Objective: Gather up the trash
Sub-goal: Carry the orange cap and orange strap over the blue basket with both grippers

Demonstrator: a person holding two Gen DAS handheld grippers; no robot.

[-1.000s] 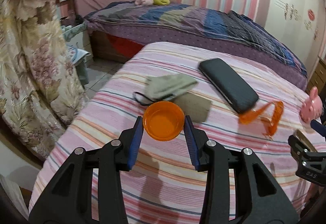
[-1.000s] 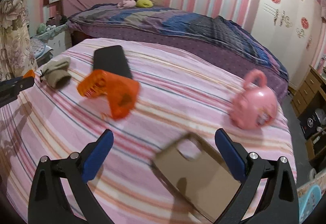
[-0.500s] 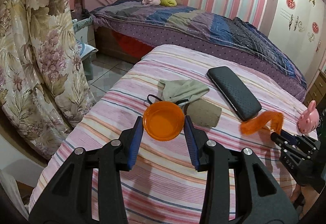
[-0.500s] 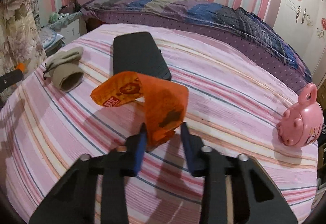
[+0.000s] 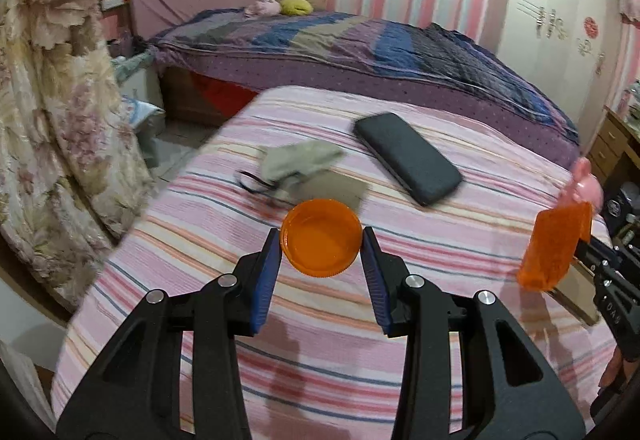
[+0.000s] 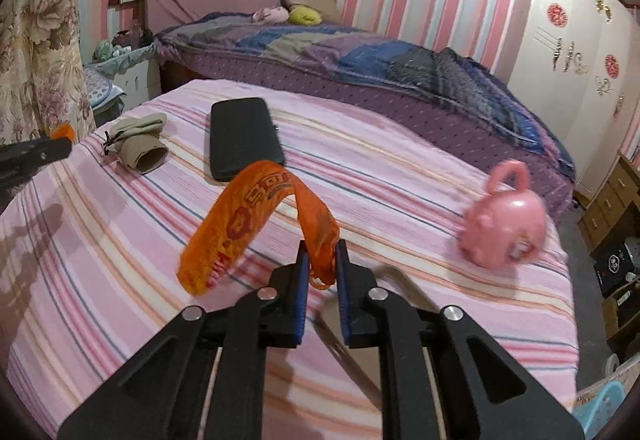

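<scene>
My left gripper [image 5: 321,244] is shut on an orange plastic lid [image 5: 321,242], held open side toward the camera above the pink striped bed [image 5: 320,340]. My right gripper [image 6: 322,260] is shut on an orange printed wrapper [image 6: 248,228], which arches up and hangs to the left above the bed. The wrapper also shows in the left wrist view [image 5: 556,252], at the right edge with the right gripper behind it.
On the bed lie a black case [image 6: 242,137], a grey-green pouch with a cord [image 5: 300,159], a tan flat piece [image 5: 340,191], a brown phone case [image 6: 352,328] and a pink toy bag [image 6: 502,224]. A second bed [image 6: 360,59] lies behind. Floral curtain [image 5: 52,119] at left.
My right gripper closed on the orange wrapper and lifted it off the bed, pulling back to the right. My left gripper kept hold of the lid and shifted slightly.
</scene>
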